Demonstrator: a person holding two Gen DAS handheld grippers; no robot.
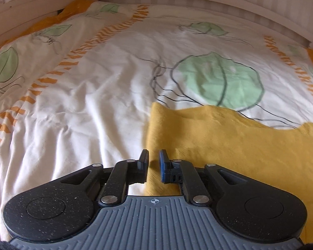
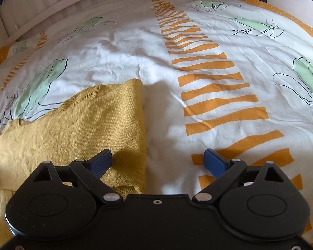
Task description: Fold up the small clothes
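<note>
Duvet (image 2: 135, 48) spread over bed; yellow knit garment (image 2: 83, 120) lies flat on it. Right gripper (image 2: 158, 160) straddles garment's right edge, fingers wide apart. Left gripper (image 1: 154, 165) at its left edge, fingers narrowly apart, nothing pinched. Step: approaching grasps. Next: close on both edges.

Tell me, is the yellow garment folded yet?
Cannot tell. The yellow garment lies flat on the duvet, its edges running out of view.
</note>
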